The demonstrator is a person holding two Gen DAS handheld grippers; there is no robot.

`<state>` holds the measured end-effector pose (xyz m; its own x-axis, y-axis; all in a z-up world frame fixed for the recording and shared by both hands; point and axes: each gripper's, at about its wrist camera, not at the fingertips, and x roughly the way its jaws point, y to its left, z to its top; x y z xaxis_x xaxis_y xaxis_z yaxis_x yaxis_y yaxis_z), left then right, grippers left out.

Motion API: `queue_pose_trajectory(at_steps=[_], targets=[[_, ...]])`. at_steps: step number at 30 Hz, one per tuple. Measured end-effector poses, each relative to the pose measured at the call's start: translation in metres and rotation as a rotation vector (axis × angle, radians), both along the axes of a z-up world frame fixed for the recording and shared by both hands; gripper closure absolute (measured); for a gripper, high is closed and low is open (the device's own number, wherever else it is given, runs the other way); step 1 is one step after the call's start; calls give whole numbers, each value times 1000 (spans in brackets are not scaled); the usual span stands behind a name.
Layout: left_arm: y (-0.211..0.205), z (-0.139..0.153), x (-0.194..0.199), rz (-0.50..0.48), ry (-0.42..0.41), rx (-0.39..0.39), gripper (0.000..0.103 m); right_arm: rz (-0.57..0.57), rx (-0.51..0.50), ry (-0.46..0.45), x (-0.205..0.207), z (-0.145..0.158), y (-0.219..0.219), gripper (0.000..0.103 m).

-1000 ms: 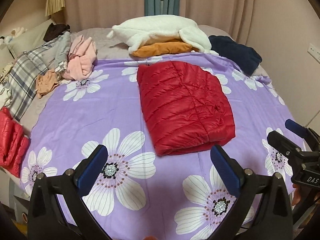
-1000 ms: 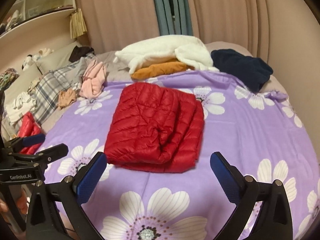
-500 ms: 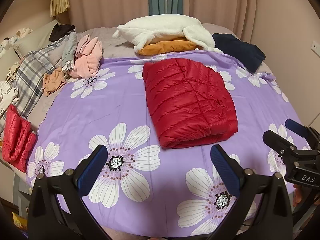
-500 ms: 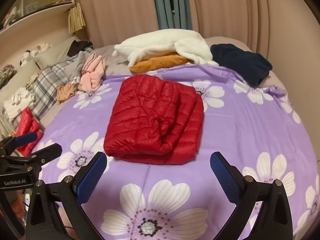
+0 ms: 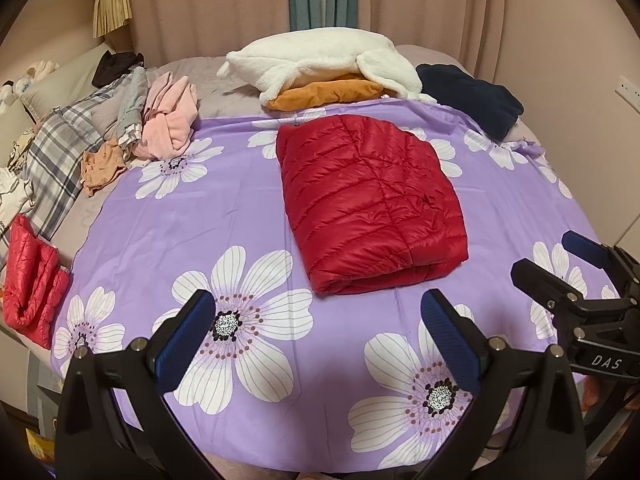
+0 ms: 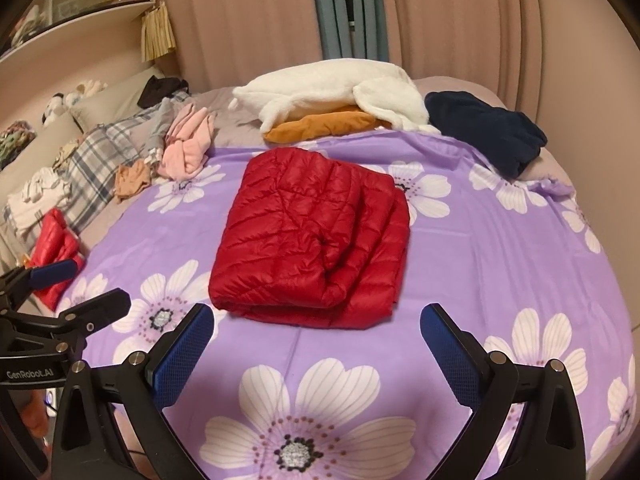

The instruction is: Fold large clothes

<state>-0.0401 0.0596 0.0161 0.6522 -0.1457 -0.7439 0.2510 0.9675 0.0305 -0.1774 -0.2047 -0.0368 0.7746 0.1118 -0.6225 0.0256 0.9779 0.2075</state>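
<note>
A red quilted down jacket (image 5: 370, 200) lies folded into a compact block in the middle of the purple flowered sheet (image 5: 192, 224); it also shows in the right wrist view (image 6: 308, 236). My left gripper (image 5: 318, 320) is open and empty, held back above the sheet's near edge. My right gripper (image 6: 316, 332) is open and empty too, just short of the jacket's near edge. The right gripper shows at the right of the left wrist view (image 5: 560, 268), and the left gripper at the left of the right wrist view (image 6: 68, 286).
A white fleece (image 5: 320, 60) over an orange garment (image 5: 328, 94) and a navy garment (image 5: 472, 98) lie at the back. Pink (image 5: 168, 124), plaid (image 5: 60, 148) and other clothes lie at left. A second red jacket (image 5: 30, 276) sits at the bed's left edge.
Both grippers have drawn back and risen from the folded jacket, so more of the sheet's near edge shows. The jacket has not moved.
</note>
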Motion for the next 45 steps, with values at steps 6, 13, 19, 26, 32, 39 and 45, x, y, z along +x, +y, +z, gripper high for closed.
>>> queue_pose_trajectory(at_steps=[6, 13, 19, 26, 32, 39, 45], targets=[[-1, -1, -1, -1, 4, -2, 0, -4, 2, 0, 0, 0, 1, 1], [-2, -3, -1, -5, 8, -3, 0, -4, 2, 1, 0, 1, 2, 1], [-3, -3, -2, -6, 10, -5, 0, -2, 1, 1, 0, 1, 1, 1], [-2, -4, -3, -13, 11, -10, 0, -6, 3, 1, -1, 0, -1, 1], [-2, -3, -4, -12, 12, -8, 0, -1, 3, -2, -1, 0, -2, 1], [-2, -1, -4, -9, 7, -4, 0, 3, 1, -4, -1, 2, -3, 1], [0, 2, -5, -9, 0, -2, 0, 6, 1, -10, -2, 6, -4, 1]])
